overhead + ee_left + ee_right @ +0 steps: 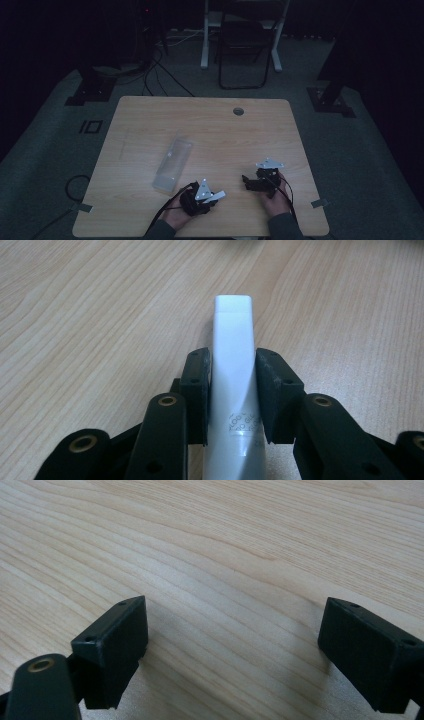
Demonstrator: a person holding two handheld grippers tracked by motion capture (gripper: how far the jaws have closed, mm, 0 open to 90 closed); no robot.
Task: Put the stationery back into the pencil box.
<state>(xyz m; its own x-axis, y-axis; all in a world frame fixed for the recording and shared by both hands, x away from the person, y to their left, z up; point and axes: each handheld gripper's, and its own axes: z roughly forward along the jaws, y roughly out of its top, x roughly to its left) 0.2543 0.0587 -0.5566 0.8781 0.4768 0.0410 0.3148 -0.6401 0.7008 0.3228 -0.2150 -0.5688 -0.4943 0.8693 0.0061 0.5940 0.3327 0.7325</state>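
A long, narrow, translucent white box (172,162) lies on the wooden table (210,125), running from near left to far right. In the left gripper view the box (233,330) stretches away between the two black jaws, and both pads press on its sides. My left gripper (232,360) is shut on the near end of the box, which carries a round printed mark. In the high view the left gripper (182,192) sits at the box's near end. My right gripper (252,182) rests near the front right of the table. Its jaws stand wide apart over bare wood in the right gripper view (232,625).
A round cable hole (238,111) sits near the table's far edge. Beyond the table stand a dark folding chair (245,50) and white frame legs, with cables on the dim carpet. The person's hands come in at the table's front edge.
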